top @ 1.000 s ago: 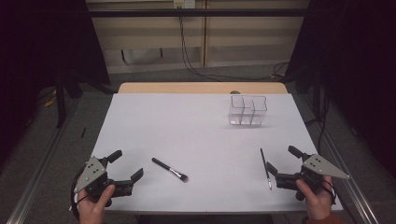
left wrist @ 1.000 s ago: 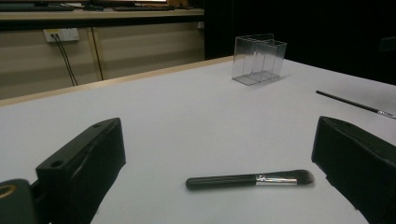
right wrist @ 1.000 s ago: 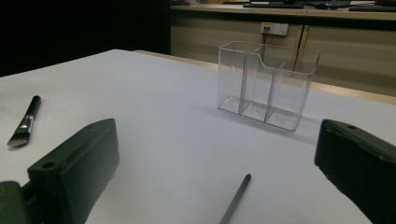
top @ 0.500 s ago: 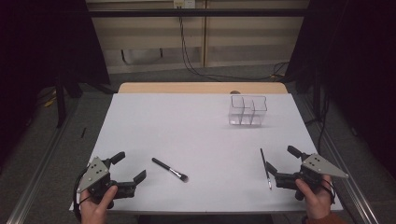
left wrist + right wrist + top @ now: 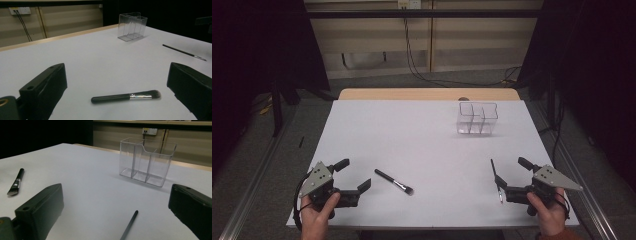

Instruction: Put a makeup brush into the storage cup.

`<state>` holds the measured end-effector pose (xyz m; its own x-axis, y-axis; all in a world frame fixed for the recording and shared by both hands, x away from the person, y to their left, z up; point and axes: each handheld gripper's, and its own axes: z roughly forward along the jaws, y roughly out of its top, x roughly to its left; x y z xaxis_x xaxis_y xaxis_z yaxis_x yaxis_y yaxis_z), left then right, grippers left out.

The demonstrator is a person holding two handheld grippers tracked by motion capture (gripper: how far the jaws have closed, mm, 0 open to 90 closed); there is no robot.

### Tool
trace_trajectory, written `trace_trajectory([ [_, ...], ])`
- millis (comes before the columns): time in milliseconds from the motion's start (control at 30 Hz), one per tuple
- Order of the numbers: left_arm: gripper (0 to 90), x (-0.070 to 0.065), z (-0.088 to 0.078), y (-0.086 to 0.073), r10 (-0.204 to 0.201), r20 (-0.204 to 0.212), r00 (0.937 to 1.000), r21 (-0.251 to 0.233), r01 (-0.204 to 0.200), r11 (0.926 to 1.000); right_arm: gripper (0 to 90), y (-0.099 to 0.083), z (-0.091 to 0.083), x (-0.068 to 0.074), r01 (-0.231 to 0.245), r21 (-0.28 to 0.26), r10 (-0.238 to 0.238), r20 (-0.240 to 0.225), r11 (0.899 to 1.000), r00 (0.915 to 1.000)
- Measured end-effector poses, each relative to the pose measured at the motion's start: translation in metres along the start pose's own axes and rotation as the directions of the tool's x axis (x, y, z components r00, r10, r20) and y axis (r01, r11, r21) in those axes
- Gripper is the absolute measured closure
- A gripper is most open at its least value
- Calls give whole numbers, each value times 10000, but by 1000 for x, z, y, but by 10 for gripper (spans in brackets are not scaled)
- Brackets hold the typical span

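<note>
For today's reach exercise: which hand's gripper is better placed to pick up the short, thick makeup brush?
Left. The left gripper, jaws open, sits beside the makeup brush; the right gripper is across the table.

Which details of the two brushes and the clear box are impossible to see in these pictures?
- Thin brush: in the right gripper view its tip end is cut off by the bottom edge.
- Thin brush tip, high view: too small to judge its bristles.
- Makeup brush: any print on its black handle is too dark to read.
- Clear organizer: its compartment floors are blurred by reflections.
</note>
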<state>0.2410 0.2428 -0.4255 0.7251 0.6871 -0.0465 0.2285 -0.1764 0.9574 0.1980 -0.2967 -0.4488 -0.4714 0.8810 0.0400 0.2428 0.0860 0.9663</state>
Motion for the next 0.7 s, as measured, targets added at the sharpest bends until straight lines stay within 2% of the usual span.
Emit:
trace_trajectory([
  [100, 26, 2, 4, 2, -49, 103, 9999, -71, 50, 10000, 0, 0, 1, 1, 13, -2, -13, -17, 10000, 10000],
  [167, 26, 5, 8, 7, 298, -205, 9993, -6, -298, 9996, 0, 0, 1, 1, 56, 16, -56, -33, 10000, 10000],
  [433, 26, 7, 22, 19, 431, -85, 9990, -195, -432, 9989, 0, 0, 1, 1, 78, -15, -78, -22, 10000, 10000],
  [500, 26, 6, 26, 23, 594, -222, 9980, -149, -597, 9981, 0, 0, 1, 1, 88, -29, -88, -32, 10000, 10000],
  [533, 26, 6, 29, 25, 800, -241, 9965, -63, -802, 9968, 0, 0, 1, 1, 77, -23, -78, -34, 10000, 10000],
  [700, 26, 7, 41, 31, 891, -36, 9960, 56, -891, 9960, 0, 0, 1, 1, 72, -16, -72, -33, 10000, 10000],
])
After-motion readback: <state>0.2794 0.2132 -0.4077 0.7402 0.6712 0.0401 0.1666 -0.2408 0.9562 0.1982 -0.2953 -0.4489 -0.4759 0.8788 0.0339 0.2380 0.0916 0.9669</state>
